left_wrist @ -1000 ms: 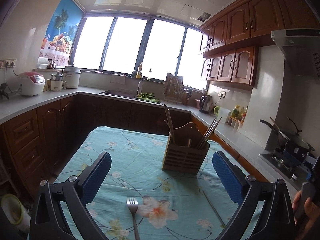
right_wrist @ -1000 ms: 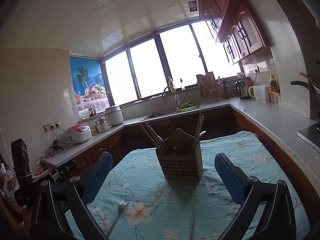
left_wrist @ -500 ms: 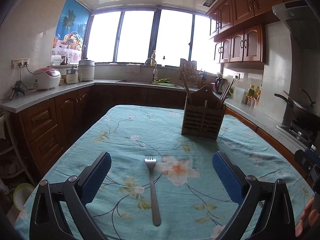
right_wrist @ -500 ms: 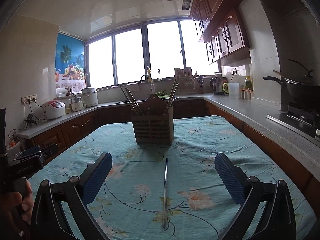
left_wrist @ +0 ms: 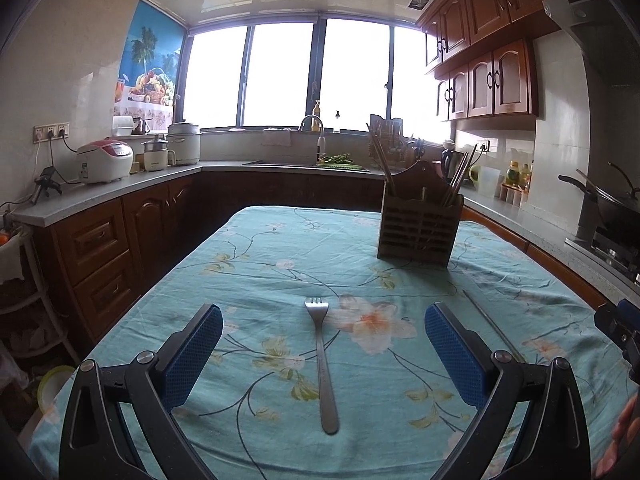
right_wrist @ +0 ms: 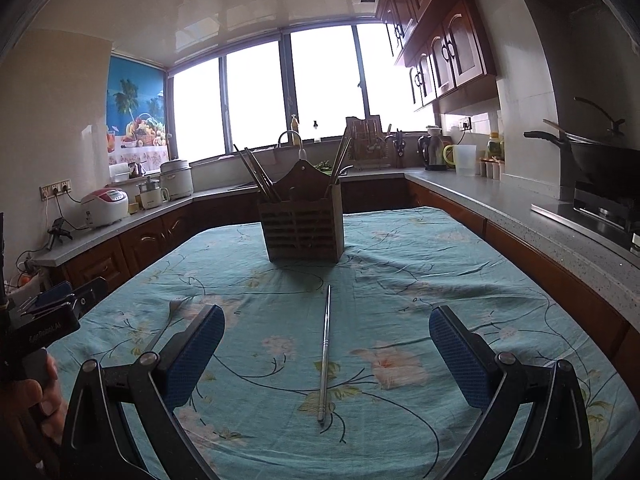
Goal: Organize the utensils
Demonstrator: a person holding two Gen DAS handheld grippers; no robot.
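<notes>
- Steel fork (left_wrist: 321,361) lies flat on the floral teal tablecloth (left_wrist: 280,264), tines pointing away from the camera toward the far end of the table, handle toward the near edge.
- Left gripper (left_wrist: 323,354) is low over the cloth with its jaws spread wide; the fork lies between the blue pads (left_wrist: 195,354), touching neither.
- Single metal chopstick (right_wrist: 325,354) lies lengthwise on the cloth to the right of the fork, well apart from it.
- Right gripper (right_wrist: 326,356) also stands wide apart and holds nothing; the chopstick lies centred between its pads (right_wrist: 460,360), with no contact.
- Wooden slatted utensil holder (right_wrist: 303,224) stands upright farther along the table, beyond both utensils, with several chopsticks (right_wrist: 256,176) leaning out of its compartments.
- Surroundings: grey countertop (right_wrist: 500,204) with dark wood cabinets on three sides, rice cooker (left_wrist: 105,161) at left, wok (right_wrist: 600,156) on the stove at right, bright windows behind the sink.
</notes>
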